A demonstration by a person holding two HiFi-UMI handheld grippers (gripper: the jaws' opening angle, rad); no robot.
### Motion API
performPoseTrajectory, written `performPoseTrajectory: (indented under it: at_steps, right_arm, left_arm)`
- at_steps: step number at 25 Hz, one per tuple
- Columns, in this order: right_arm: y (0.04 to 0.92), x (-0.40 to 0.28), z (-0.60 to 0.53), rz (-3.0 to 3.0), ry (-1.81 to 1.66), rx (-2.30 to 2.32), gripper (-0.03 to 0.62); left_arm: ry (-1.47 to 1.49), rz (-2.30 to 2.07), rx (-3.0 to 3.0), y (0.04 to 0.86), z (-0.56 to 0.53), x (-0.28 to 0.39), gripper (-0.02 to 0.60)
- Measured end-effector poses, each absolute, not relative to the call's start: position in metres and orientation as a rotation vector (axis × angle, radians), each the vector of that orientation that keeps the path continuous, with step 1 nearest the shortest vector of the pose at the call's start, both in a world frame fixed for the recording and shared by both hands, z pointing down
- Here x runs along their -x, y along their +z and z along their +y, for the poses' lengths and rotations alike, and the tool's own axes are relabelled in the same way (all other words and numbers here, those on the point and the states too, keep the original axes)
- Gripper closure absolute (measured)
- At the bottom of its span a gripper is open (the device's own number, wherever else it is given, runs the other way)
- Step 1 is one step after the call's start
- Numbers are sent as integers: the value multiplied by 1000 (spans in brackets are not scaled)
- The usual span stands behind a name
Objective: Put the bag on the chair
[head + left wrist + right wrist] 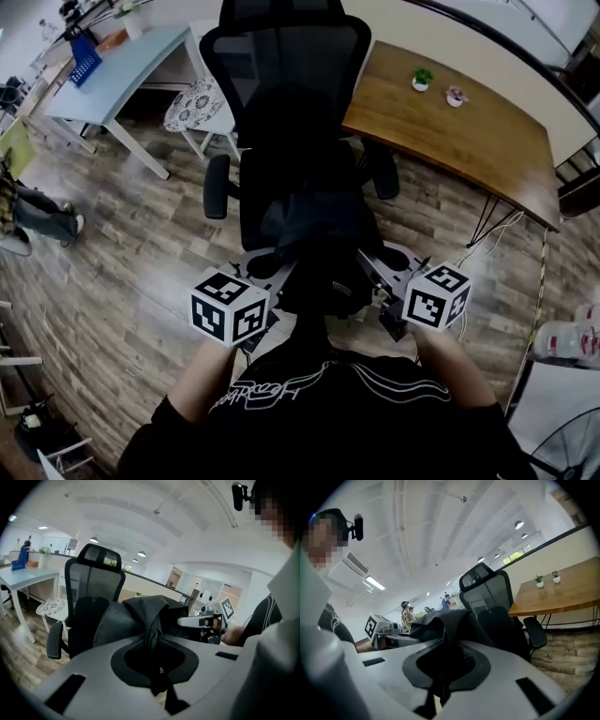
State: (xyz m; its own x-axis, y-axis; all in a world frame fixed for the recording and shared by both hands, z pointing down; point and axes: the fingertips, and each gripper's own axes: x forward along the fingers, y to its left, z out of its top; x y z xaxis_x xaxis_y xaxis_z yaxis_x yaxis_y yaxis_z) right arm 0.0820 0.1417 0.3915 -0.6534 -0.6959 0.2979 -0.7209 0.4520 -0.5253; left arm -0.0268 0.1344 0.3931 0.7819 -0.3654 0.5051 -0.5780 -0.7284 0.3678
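Head view shows you standing at the front edge of the chair (281,66), with the black bag (319,244) hung between your two tools, low over the front of the seat (281,173). Black on black, so you cannot tell whether the bag touches the cushion yet. The left tool (157,667) is clamped on a fold of the bag's fabric. The right tool (443,667) is pinched on another dark fold or strap, and the bag's bulk rises just beyond both sets of jaws.

The step in hand looks like the set-down.

- Hold both clamps firm until the seat carries the weight. Letting one side go early would probably swing the bag off the front edge.
- Carry it forward, level, to the middle of the seat between the armrests (217,187) and toward the backrest (286,56).
- Lower it gently. A chair of this kind may roll or swivel if you push on it.
- Once the fabric slackens, open both tools together and draw them straight back toward you.
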Motion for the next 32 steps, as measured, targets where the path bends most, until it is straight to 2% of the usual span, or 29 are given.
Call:
performPoseTrajectory:
  at_steps: [14, 32]
  right_arm:
    - [415, -80, -24, -2528, 991, -1264, 582]
    - [464, -71, -170, -2452, 956, -1161, 582]
  left_arm:
    - [560, -695, -2437, 418, -36, 30, 543]
    - [690, -822, -2405, 467, -178, 40, 543]
